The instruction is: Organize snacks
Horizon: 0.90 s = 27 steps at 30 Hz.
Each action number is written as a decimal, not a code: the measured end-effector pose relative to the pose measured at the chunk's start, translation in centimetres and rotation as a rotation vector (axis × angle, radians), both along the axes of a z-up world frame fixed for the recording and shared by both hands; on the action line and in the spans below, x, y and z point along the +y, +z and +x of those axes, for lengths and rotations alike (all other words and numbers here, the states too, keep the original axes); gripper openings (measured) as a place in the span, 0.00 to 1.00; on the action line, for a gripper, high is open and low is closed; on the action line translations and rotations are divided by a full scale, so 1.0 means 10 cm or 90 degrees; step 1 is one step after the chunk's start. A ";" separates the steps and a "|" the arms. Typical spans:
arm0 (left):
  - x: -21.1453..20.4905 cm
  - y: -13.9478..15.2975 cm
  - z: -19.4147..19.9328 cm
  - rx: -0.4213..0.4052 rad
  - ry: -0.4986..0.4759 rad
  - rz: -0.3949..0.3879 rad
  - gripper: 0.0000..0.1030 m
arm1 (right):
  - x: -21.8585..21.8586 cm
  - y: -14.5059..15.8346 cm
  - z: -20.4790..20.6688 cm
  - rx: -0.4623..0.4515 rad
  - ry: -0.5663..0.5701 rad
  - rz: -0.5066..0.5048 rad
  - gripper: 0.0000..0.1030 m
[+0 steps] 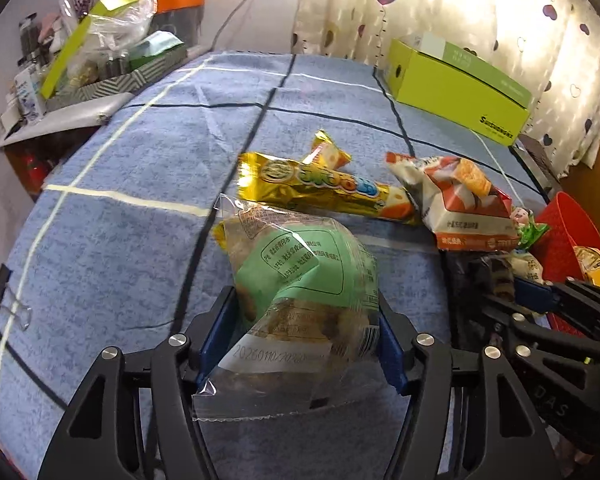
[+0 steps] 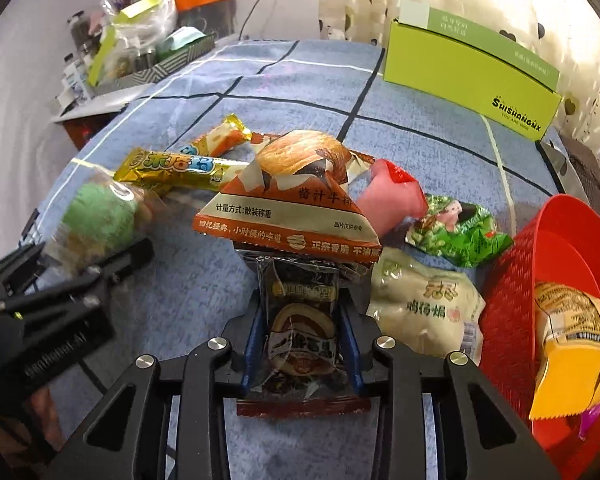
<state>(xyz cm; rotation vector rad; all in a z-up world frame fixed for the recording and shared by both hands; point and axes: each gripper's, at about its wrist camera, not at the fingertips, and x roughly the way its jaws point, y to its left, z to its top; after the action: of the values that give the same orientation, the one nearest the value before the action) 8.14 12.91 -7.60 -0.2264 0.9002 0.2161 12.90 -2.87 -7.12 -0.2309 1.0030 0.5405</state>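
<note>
My left gripper (image 1: 305, 300) is shut on a clear bag with a green label (image 1: 300, 268), held over the blue checked cloth (image 1: 140, 240). My right gripper (image 2: 300, 304) is shut on a dark snack packet (image 2: 302, 332). Its far end lies under an orange-and-white packet (image 2: 288, 204). Loose on the cloth are a long gold packet (image 1: 328, 192), a small orange bar (image 1: 328, 152), a pink packet (image 2: 392, 196), a green packet (image 2: 460, 228) and a pale packet (image 2: 424, 304). A red basket (image 2: 512, 280) at the right holds a yellow packet (image 2: 572, 344).
A lime-green cardboard box (image 2: 472, 76) stands at the far right of the cloth. A cluttered side table with a patterned tray (image 1: 120, 80) is at the back left. A binder clip (image 1: 16, 308) grips the cloth's left edge. Heart-print curtains hang behind.
</note>
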 end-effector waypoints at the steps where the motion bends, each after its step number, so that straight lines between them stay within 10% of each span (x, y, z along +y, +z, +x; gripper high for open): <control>1: 0.01 0.02 -0.03 -0.004 0.005 0.002 0.62 | -0.01 0.01 -0.02 0.002 0.002 0.005 0.30; 27: -0.19 0.66 -0.40 -0.088 0.010 0.055 0.62 | -0.32 0.60 -0.50 -0.062 0.017 0.086 0.30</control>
<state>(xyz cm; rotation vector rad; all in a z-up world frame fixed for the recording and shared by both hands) 4.17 11.04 -1.01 -0.1666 0.7497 0.2509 7.86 -6.07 -1.10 -0.1492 0.8669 0.6132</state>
